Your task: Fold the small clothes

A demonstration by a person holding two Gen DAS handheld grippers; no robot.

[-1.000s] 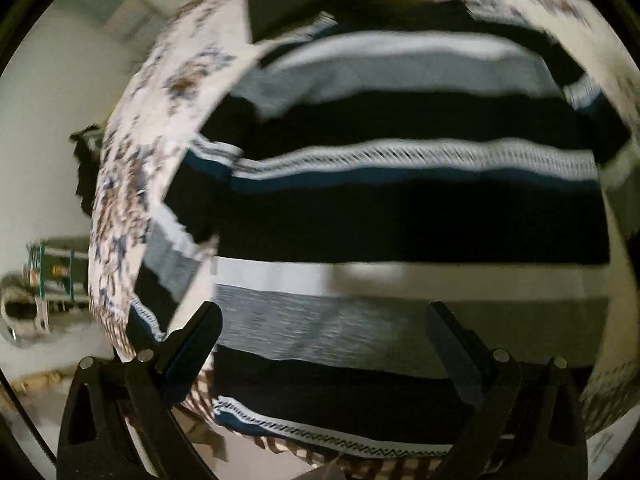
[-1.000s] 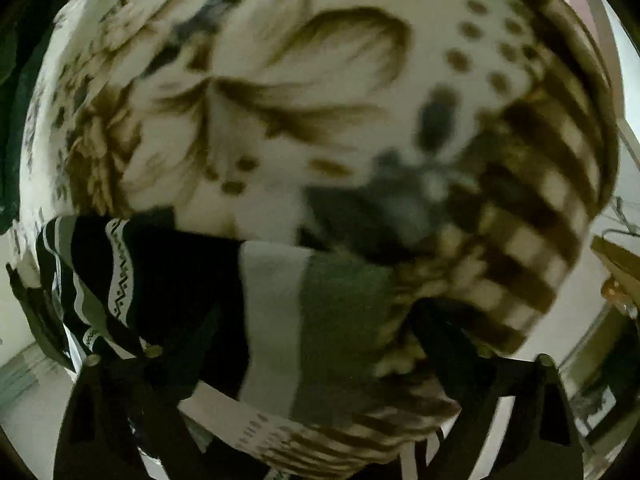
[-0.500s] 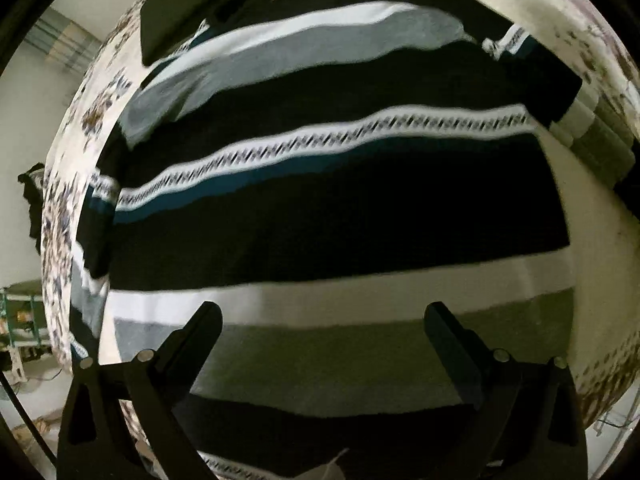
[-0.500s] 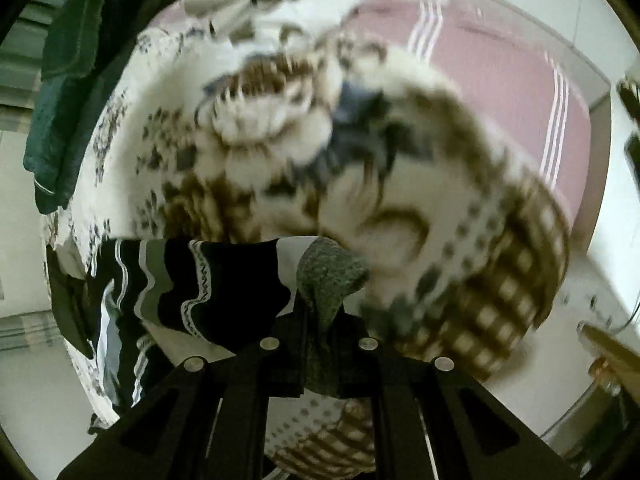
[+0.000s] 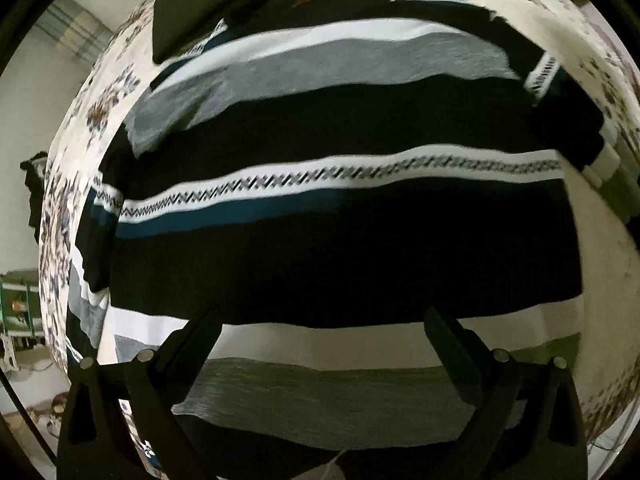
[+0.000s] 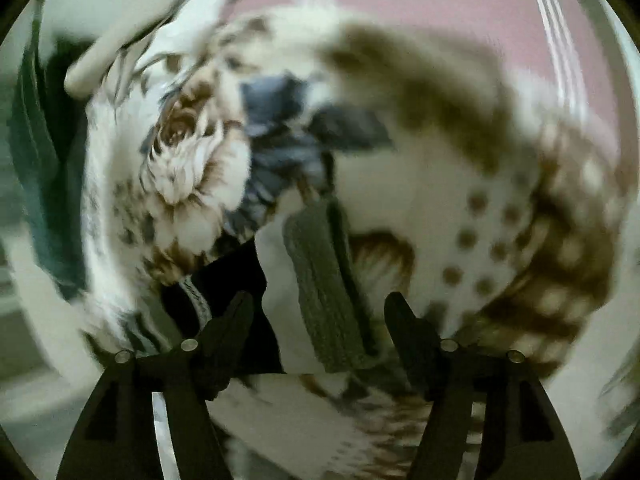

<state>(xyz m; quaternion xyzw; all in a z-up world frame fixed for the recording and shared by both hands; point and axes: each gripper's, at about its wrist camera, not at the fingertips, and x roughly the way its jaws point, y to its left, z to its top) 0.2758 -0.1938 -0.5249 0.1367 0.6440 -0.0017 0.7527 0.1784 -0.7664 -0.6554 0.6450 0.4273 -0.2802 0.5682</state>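
While our left gripper (image 5: 322,344) hovers spread wide over the sweater (image 5: 320,240) lying flat on the bedspread (image 5: 100,112), our right gripper (image 6: 320,324) gapes around its cuff (image 6: 324,280).

Both wrist views close above striped sweater (image 5: 320,248), floral bedspread (image 6: 460,208)

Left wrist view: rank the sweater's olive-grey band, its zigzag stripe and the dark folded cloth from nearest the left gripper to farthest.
1. Olive-grey band: between the left gripper's open fingers.
2. Zigzag stripe: mid-sweater, ahead.
3. Dark folded cloth: beyond the sweater's far edge, upper left.
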